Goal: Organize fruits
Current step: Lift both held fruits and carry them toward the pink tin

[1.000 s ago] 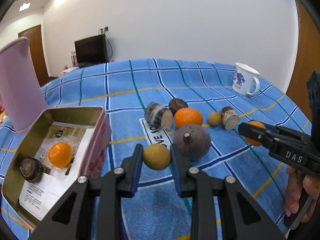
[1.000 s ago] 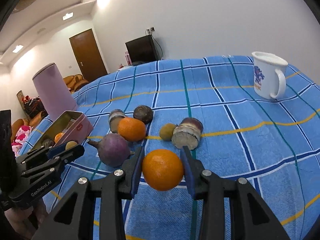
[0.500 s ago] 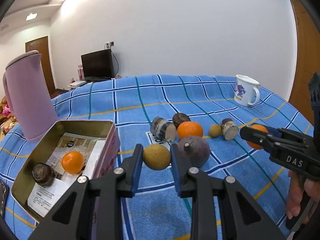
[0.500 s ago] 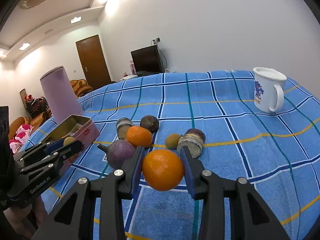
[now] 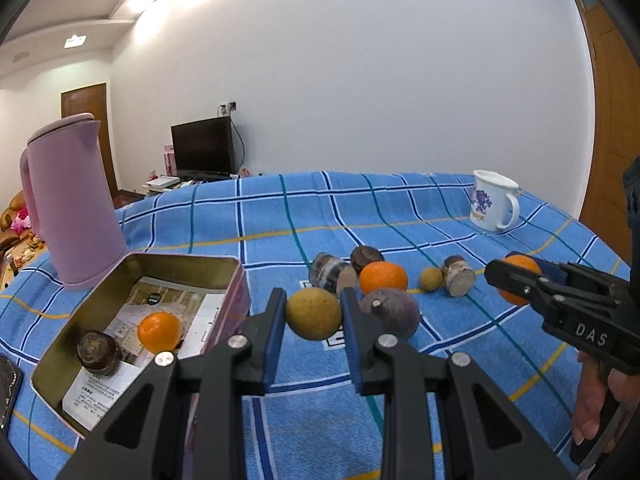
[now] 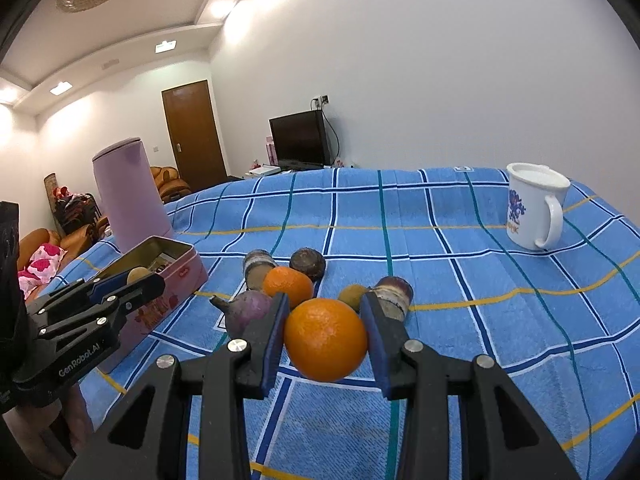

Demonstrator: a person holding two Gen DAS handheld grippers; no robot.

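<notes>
While left fingers (image 5: 276,332) pinch a yellow fruit (image 5: 313,313), right fingers (image 6: 276,336) pinch an orange (image 6: 325,339).

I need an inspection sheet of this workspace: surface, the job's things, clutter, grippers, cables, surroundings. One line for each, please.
Surface: blue checked cloth.
Job's things: pink tin holds a small orange and a dark brown fruit; loose on the cloth lie a purple fruit, an orange, a small yellow fruit and other dark pieces.
Clutter: pink jug, white mug.
Grippers: left gripper shut on a yellow-brown fruit; right gripper shut on a large orange.
Cables: one runs down the wall behind the television.
Surroundings: white wall, brown door.
</notes>
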